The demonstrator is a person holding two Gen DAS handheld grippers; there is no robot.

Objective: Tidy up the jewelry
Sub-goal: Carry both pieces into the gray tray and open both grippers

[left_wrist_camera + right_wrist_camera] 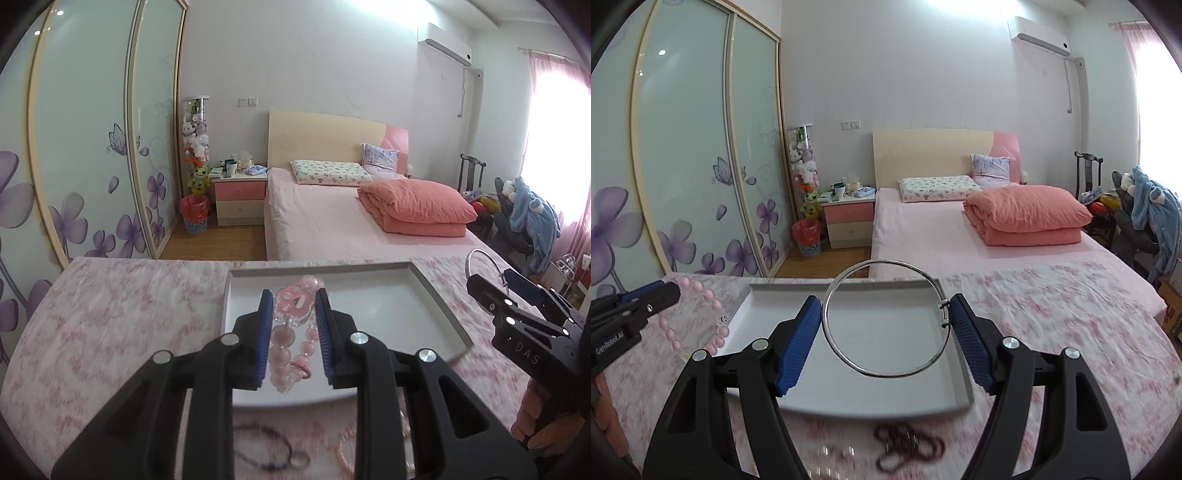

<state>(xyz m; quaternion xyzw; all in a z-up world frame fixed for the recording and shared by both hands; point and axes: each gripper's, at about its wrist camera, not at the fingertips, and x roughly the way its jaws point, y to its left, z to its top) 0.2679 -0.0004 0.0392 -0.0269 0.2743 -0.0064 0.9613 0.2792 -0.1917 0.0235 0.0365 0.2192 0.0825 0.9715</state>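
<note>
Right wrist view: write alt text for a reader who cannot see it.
The right gripper grips a silver bangle between its blue pads above a white tray on a pink floral cloth. At left, the left gripper holds a pink bead bracelet.

The right gripper (885, 332) holds a silver bangle (884, 319) clamped between its blue pads (798, 341), the ring standing upright above a shallow white tray (938, 363). The tray lies on a pink floral cloth (1071, 332). Left of the tray, the left gripper (670, 291) carries a pink bead bracelet (701, 317) that dangles over the tray's left edge. Just in front of the tray, a dark red bead string (908, 448) lies blurred on the cloth, with clear beads (836, 452) to its left.
</note>
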